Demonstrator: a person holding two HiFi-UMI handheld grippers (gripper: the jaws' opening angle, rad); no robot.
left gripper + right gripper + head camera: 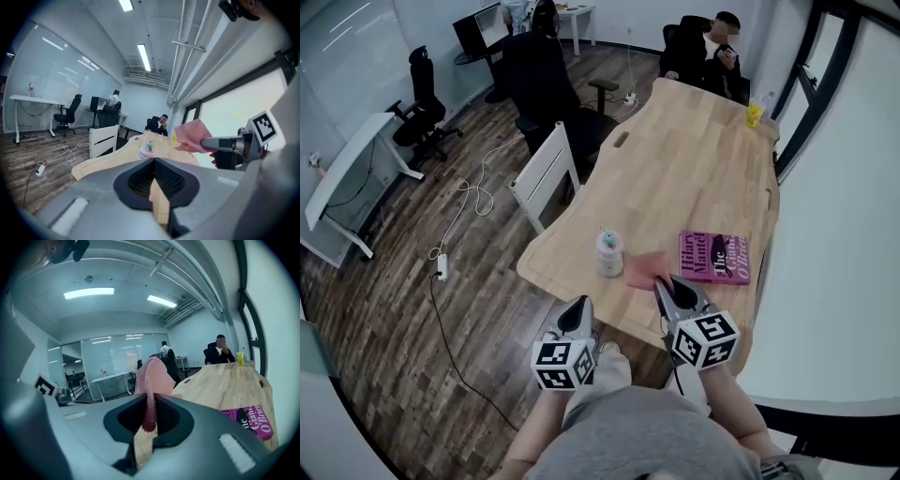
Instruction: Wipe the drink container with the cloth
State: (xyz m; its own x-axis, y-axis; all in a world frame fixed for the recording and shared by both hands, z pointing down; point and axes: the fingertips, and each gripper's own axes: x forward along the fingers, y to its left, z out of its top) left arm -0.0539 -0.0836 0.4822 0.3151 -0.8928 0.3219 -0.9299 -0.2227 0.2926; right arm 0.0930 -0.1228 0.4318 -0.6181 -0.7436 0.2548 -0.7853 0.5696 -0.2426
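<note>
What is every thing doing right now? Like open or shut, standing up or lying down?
Left gripper: shut, empty.
Right gripper: shut on the pink textured cloth.
Small pale drink container with a teal lid: upright on the wooden table, lid on.
Magenta paperback book: closed, lying flat.

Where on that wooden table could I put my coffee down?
The wide middle of the table, between the book and the yellow cup at the far end, is bare. The near end is crowded: the drink container, the held cloth and the book cluster there.
</note>
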